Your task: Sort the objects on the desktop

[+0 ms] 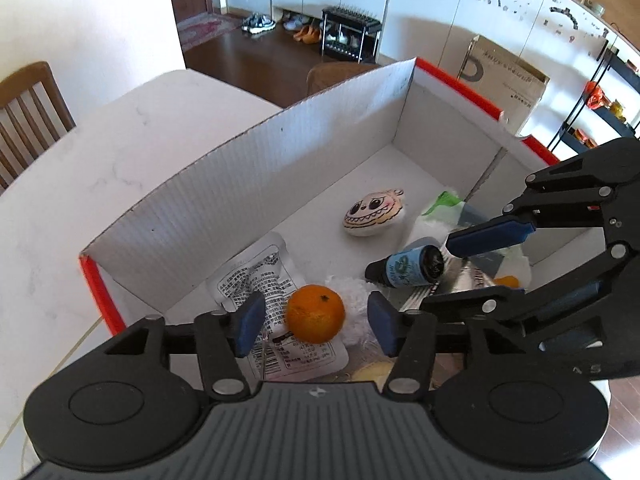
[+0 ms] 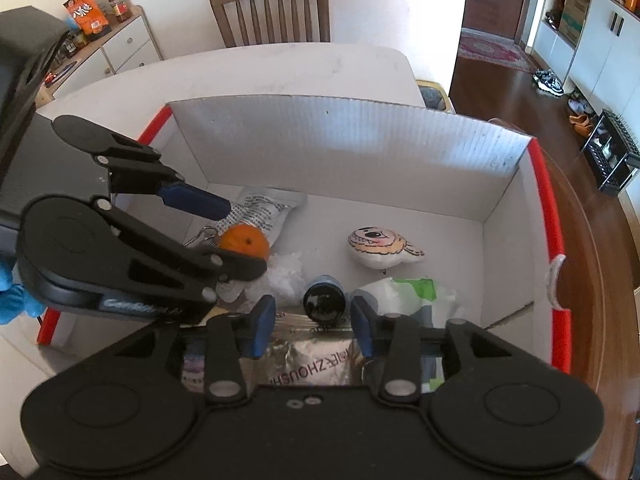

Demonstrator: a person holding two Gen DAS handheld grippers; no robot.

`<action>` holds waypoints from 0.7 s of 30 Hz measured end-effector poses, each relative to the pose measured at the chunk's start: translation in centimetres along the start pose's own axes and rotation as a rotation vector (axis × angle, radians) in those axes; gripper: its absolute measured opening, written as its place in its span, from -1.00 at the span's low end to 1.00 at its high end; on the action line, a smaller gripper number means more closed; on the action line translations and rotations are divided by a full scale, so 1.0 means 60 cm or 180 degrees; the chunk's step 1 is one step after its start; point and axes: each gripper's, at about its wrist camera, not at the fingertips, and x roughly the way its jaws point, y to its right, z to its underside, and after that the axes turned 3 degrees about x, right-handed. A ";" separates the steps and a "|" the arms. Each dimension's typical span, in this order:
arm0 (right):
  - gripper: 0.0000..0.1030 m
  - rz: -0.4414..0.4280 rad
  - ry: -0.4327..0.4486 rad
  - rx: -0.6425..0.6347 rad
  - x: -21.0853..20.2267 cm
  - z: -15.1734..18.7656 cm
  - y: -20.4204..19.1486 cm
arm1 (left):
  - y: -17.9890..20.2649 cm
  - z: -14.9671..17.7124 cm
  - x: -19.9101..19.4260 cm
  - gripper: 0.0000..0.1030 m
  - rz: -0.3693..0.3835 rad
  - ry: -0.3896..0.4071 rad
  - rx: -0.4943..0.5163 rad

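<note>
Broadly, a white table (image 1: pixel 100 168) carrying an open cardboard box (image 1: pixel 248 184) with white corrugated walls and red edging. Within the box, lying on the floor: a flat printed foil packet (image 1: pixel 256 276) near the left corner, a silver pouch (image 2: pixel 312 360) along the near side, a white-and-green wrapper (image 2: pixel 412 292) to the right, a cartoon-face plush (image 1: pixel 374 214) toward the middle, clear of the rest.

Left claw (image 1: pixel 316 322) angled down into the box, blue pads apart, straddling the orange (image 1: pixel 316 314) without pressing it; orange resting on the foil packet, stem dimple facing up and slightly right, no long axis to speak of. Beside it, a tuft of white fluff (image 1: pixel 352 292).

Right claw (image 2: pixel 312 326) likewise angled down, pads parted, framing a small dark bottle (image 2: pixel 324 300) with a blue label but not squeezing it. Bottle lying on its side, long axis running left-right in the left wrist view, narrow cap end toward the orange, flat black base toward the right claw and its camera.

Wooden chair (image 2: pixel 272 12) at the far table edge.
</note>
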 end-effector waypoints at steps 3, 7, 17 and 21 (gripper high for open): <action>-0.12 -0.0006 0.0030 0.0010 -0.014 0.005 0.004 | 0.004 0.006 -0.020 0.20 0.0055 0.0097 -0.0040; -0.03 -0.0044 0.0095 0.0022 -0.036 0.012 0.009 | 0.006 0.020 -0.047 0.37 0.0038 0.0246 -0.0133; 0.09 -0.0128 0.0372 0.0019 -0.096 0.033 0.002 | 0.011 0.062 -0.121 0.37 -0.0026 0.0567 -0.0379; 0.14 -0.0133 0.0521 0.0034 -0.114 0.040 -0.010 | 0.013 0.079 -0.149 0.37 -0.0081 0.0676 -0.0470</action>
